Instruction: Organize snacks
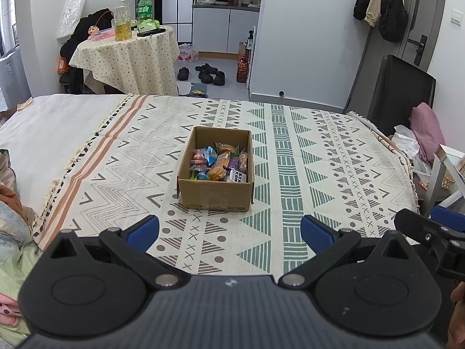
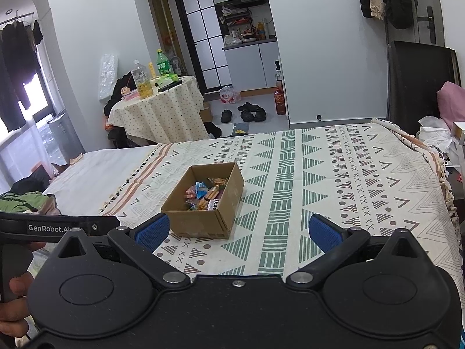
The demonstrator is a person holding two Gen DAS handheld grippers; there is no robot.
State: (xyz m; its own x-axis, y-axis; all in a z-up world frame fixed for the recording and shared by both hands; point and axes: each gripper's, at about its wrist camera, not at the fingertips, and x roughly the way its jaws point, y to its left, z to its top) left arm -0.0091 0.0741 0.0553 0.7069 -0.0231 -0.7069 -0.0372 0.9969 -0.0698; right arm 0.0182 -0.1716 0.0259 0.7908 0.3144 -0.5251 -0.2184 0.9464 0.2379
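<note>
Right now both sets of jaws stand spread wide with nothing between them. The left gripper [image 1: 229,234] hovers low over the patterned blanket [image 1: 319,157] on the bed, pointing straight at the cardboard box [image 1: 215,195], which sits just ahead of it. The right gripper [image 2: 238,231] hangs beside it, the box a little left of its centre line and close to its left blue pad [image 2: 154,229]. Inside the open box lies a heap of wrapped snacks [image 1: 219,164], all in one pile toward the near end. Beyond the bed stands a small desk with a dotted cloth [image 2: 157,110] carrying bottles, and shoes [image 2: 247,112] lie on the floor.
</note>
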